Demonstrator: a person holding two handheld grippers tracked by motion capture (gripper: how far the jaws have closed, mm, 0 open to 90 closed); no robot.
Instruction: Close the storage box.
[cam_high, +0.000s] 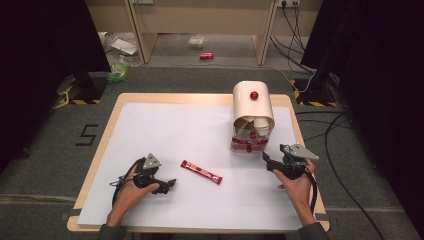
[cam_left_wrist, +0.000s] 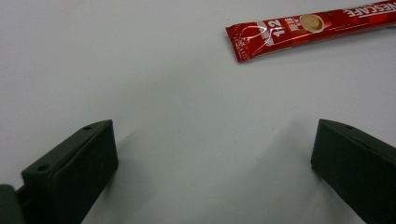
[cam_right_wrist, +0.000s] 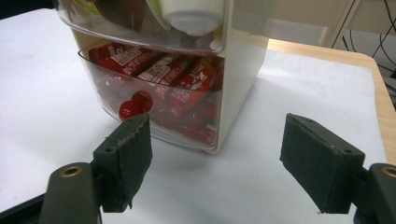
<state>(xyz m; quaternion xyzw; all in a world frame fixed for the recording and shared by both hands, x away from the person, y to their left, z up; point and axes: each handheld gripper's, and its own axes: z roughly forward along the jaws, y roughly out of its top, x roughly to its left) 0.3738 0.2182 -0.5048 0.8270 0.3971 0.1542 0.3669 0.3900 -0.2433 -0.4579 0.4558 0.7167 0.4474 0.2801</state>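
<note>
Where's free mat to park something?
Free: the white mat left of the dispenser box and beyond the red coffee stick; also the near strip between the left gripper and right gripper. Crowded: right in front of the box's drawer.

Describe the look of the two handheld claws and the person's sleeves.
Both the left claw and the right claw are black, each topped by a grey three-cornered plate, with a black cable trailing back along the hand. The jaws are blocky dark wedges with small screw holes and flat dark pads. Grey-green sleeve cuffs show at the wrists.
</note>
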